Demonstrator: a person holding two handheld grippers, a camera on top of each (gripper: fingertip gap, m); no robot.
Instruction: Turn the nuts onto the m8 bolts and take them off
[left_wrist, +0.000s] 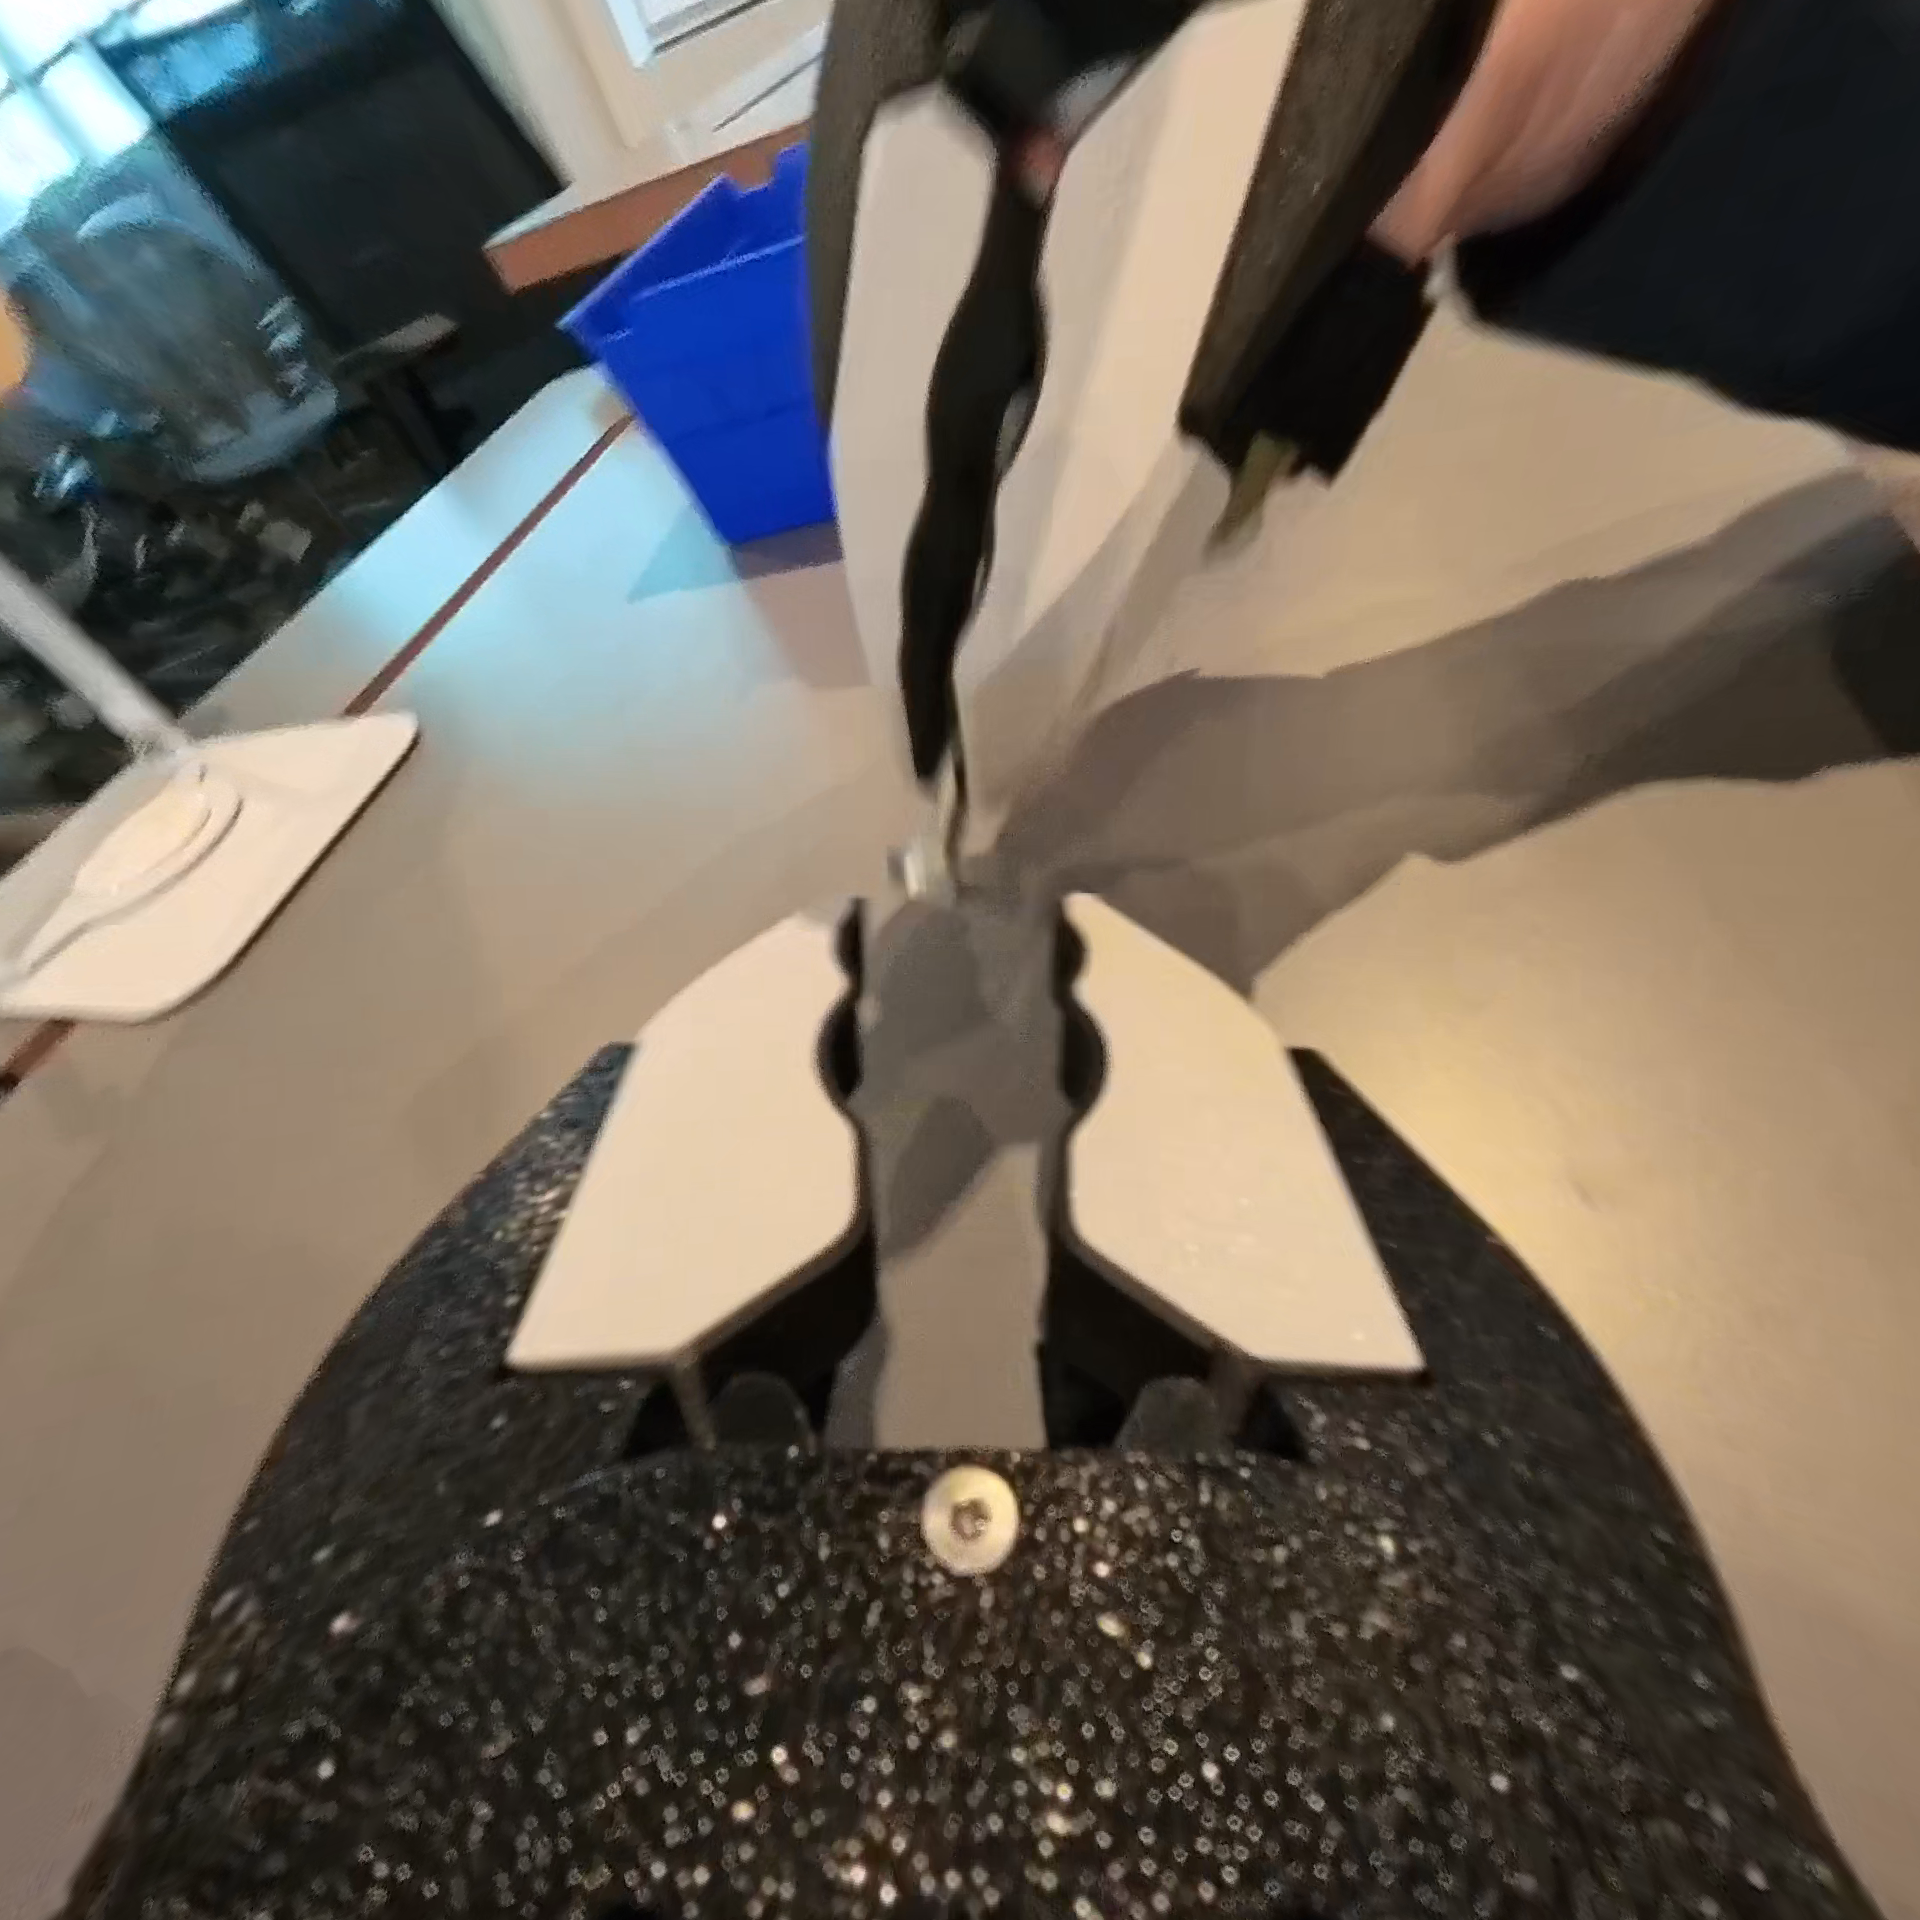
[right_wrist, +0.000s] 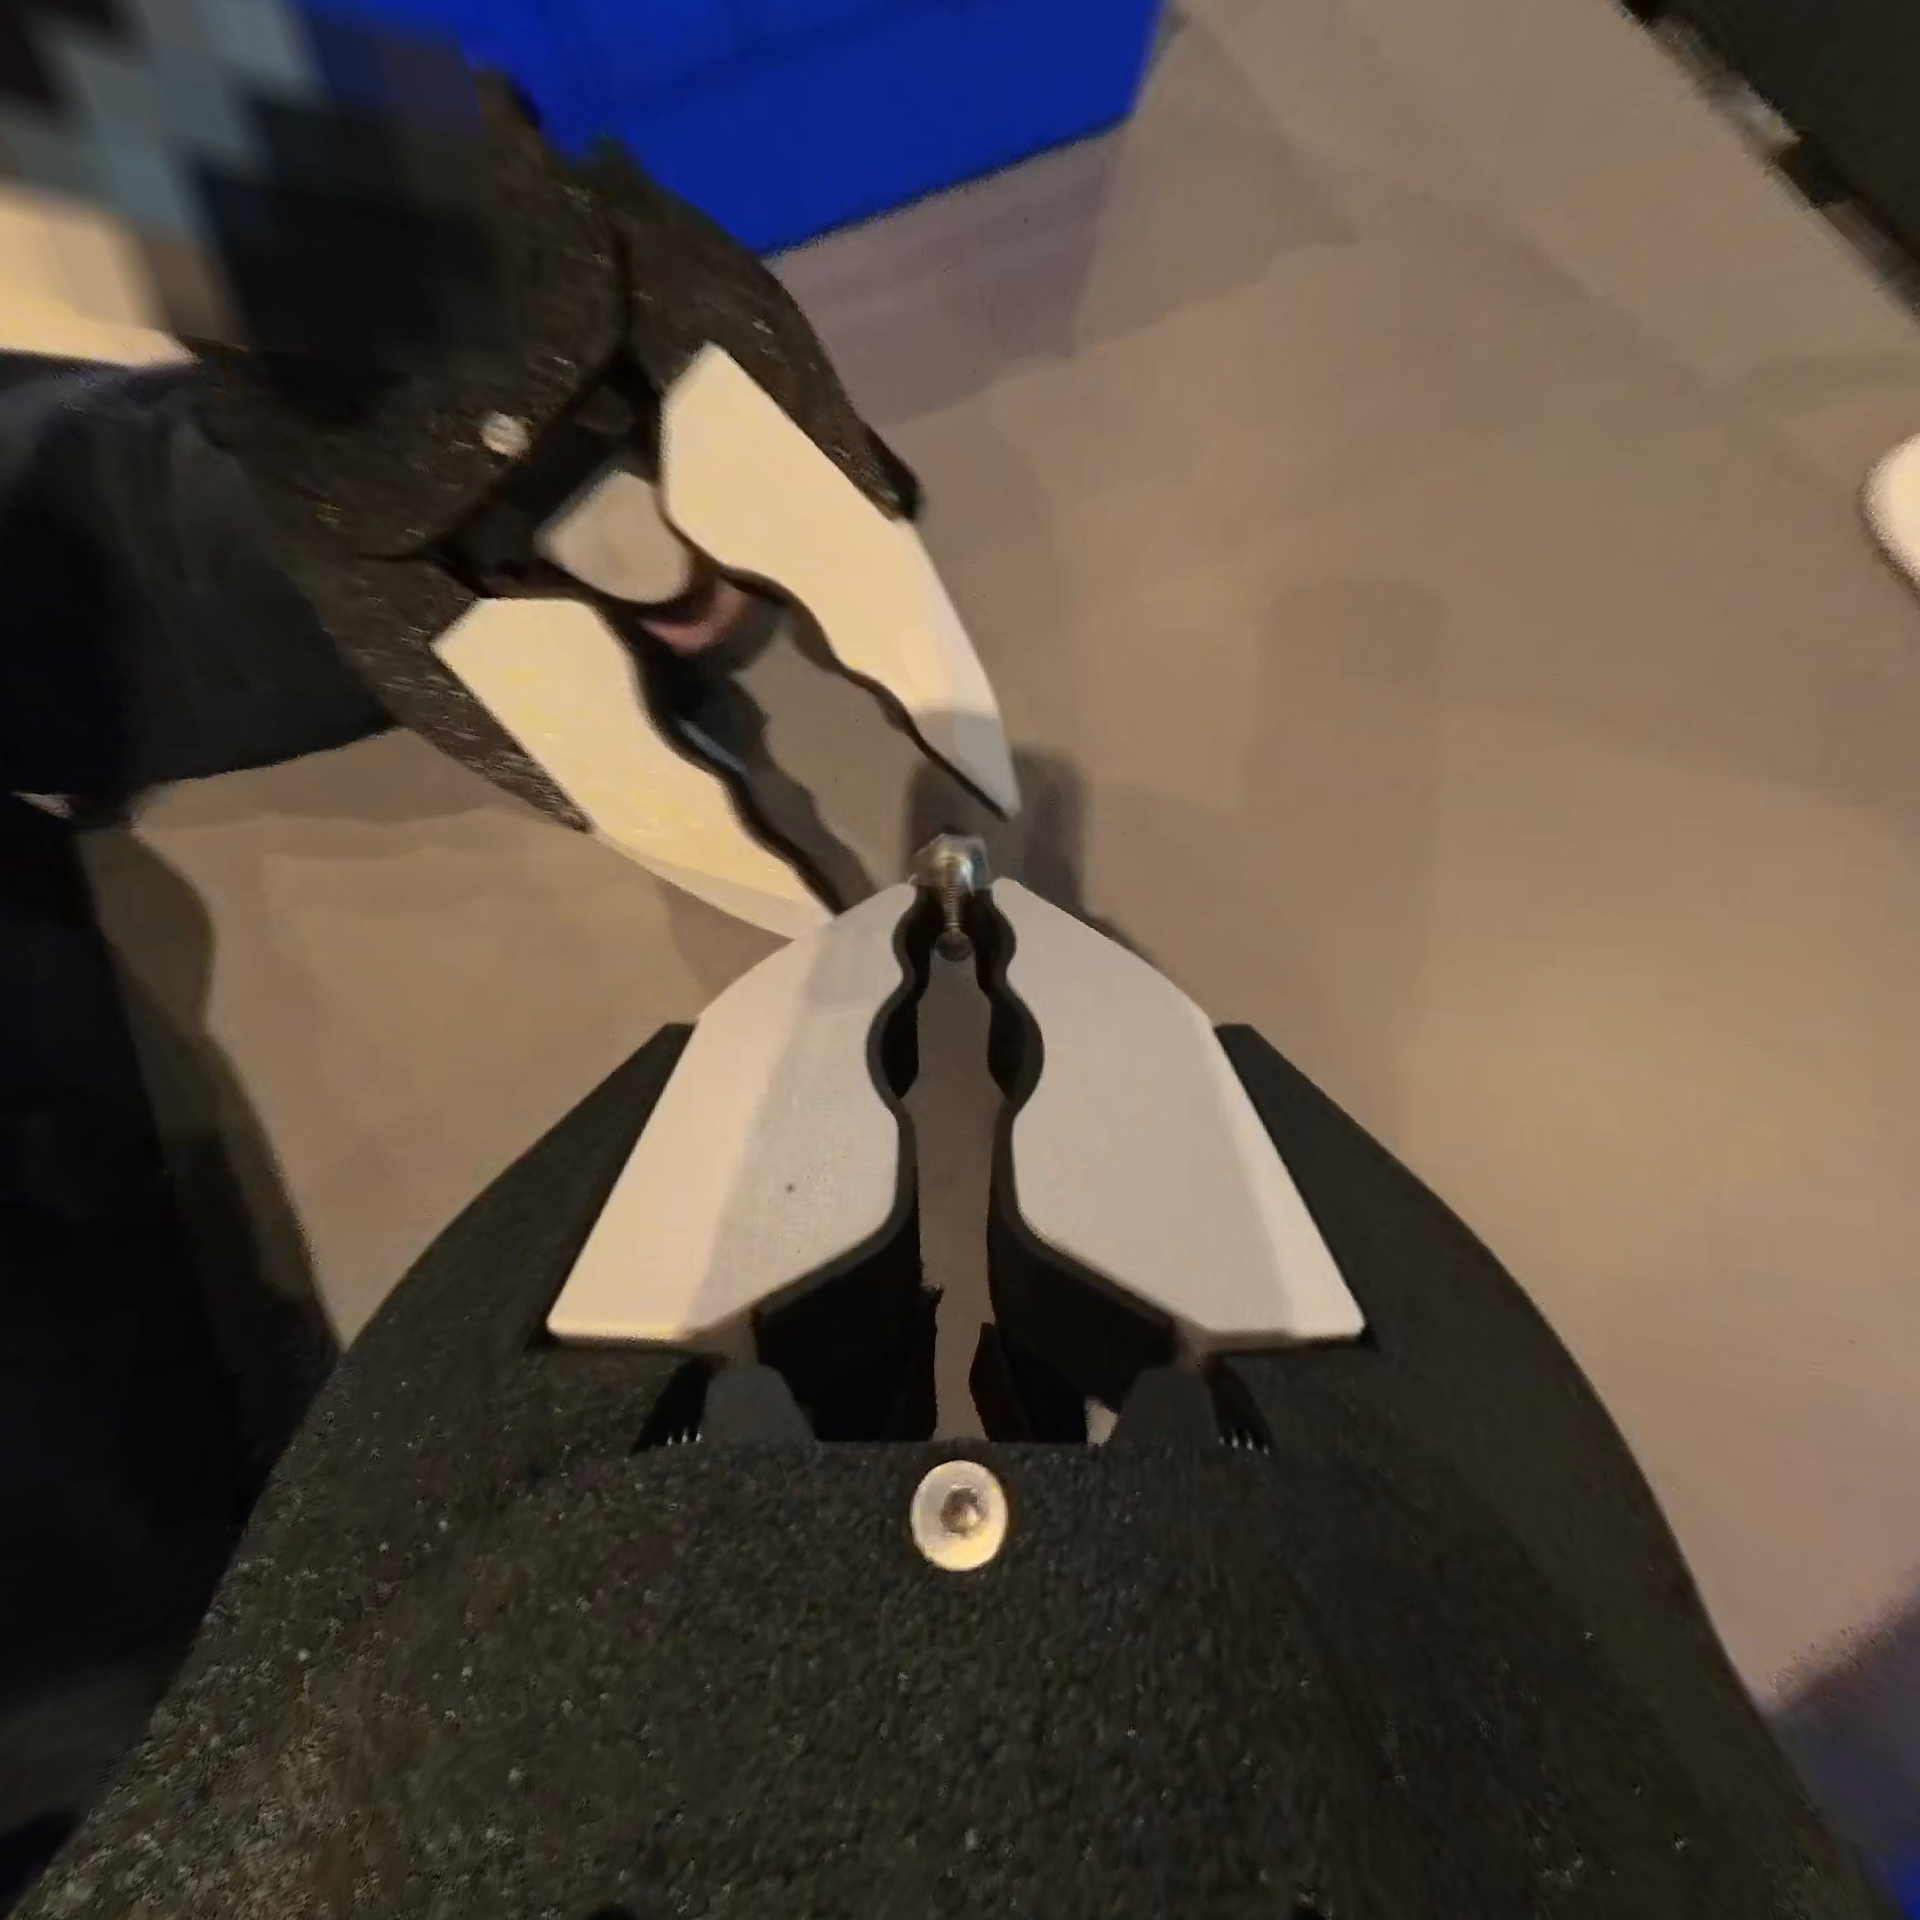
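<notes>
Bare beige table (right_wrist: 1455, 727) – right fingers (right_wrist: 951, 904) clamp bolt (right_wrist: 948, 868); left fingers (left_wrist: 961, 935) apart

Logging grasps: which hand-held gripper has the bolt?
The right hand-held gripper: its tips pinch the silver bolt. The left hand-held gripper is open, holding nothing.

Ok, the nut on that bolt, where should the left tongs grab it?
Grip the nut across its flats, coming from beyond the right tongs, which pinch the bolt's thread. It sits exposed just past their tips; the left tongs already stand open beside it.
</notes>
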